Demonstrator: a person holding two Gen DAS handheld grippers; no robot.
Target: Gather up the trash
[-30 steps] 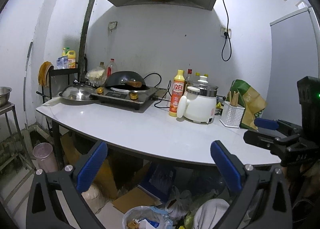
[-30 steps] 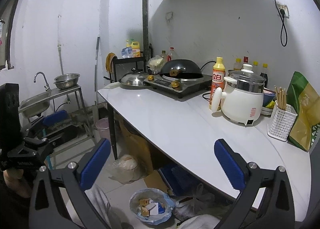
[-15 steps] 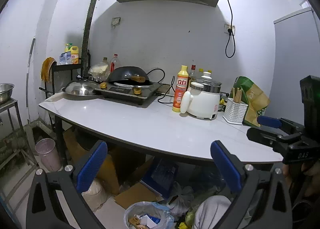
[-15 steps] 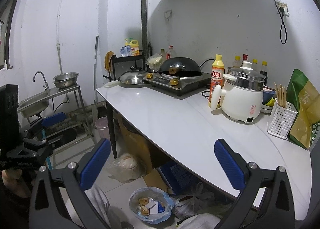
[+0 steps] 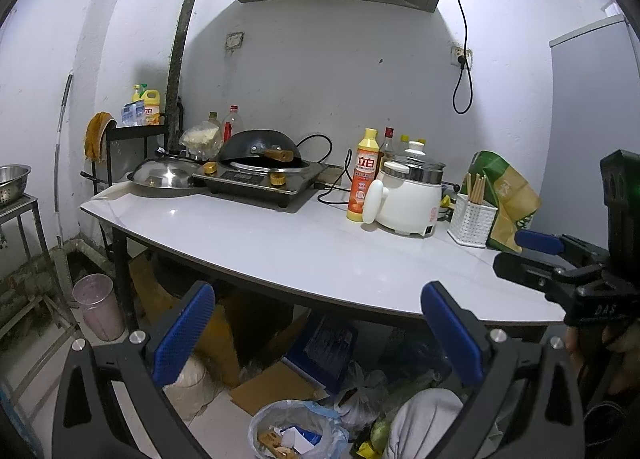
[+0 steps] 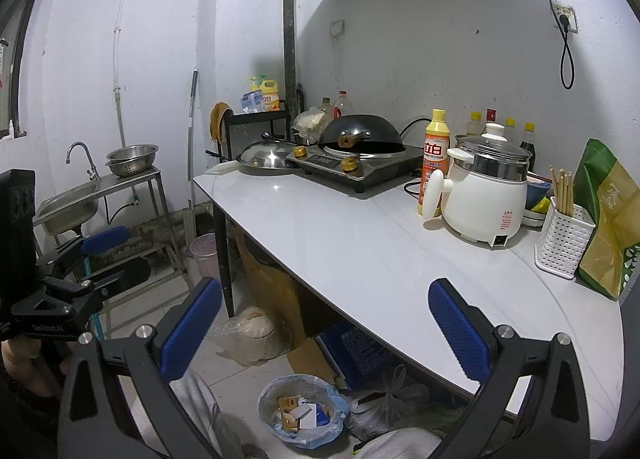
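Note:
A trash bin lined with a blue-white bag (image 6: 302, 413) stands on the floor under the white counter (image 6: 360, 243) and holds cartons and paper scraps; it also shows in the left wrist view (image 5: 294, 433). My left gripper (image 5: 318, 333) is open and empty, held in front of the counter edge above the bin. My right gripper (image 6: 326, 333) is open and empty, also above the bin. Each gripper shows in the other's view: the right one (image 5: 560, 259) and the left one (image 6: 76, 259).
On the counter stand an induction hob with a wok (image 6: 358, 141), a steel lid (image 6: 264, 157), an orange detergent bottle (image 6: 434, 161), a white electric pot (image 6: 486, 195), a chopstick basket (image 6: 564, 237) and a green bag (image 6: 608, 219). A sink stand (image 6: 96, 195) is left. Boxes and bags lie under the counter.
Both grippers have drifted slightly; the left view has tilted up and back a little. Both stay open and empty.

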